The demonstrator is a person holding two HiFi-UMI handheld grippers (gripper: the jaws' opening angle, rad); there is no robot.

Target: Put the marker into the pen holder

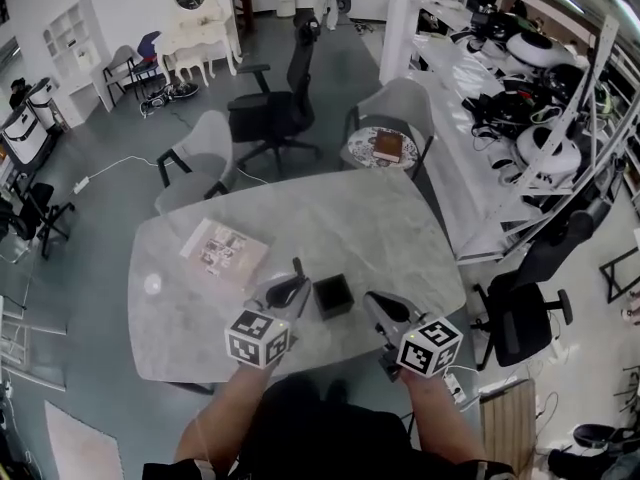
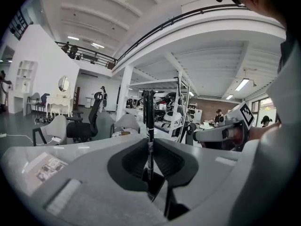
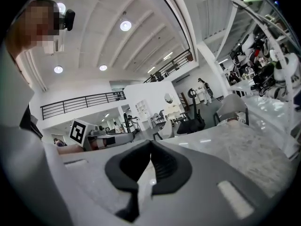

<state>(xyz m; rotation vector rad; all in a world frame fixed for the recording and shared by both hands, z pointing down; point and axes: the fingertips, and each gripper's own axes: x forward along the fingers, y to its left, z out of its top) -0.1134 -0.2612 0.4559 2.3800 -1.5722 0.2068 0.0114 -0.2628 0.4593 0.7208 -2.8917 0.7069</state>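
Left claw (image 2: 149, 147) grips 1 marker (image 2: 148, 112) upright, just beside pen holder (image 1: 338, 310); if I lower off-centre, its tip could strike the rim.

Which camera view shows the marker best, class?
The left gripper view: the marker stands upright, clamped between the jaws. The head view shows only its dark tip above the left gripper; the right gripper view misses it.
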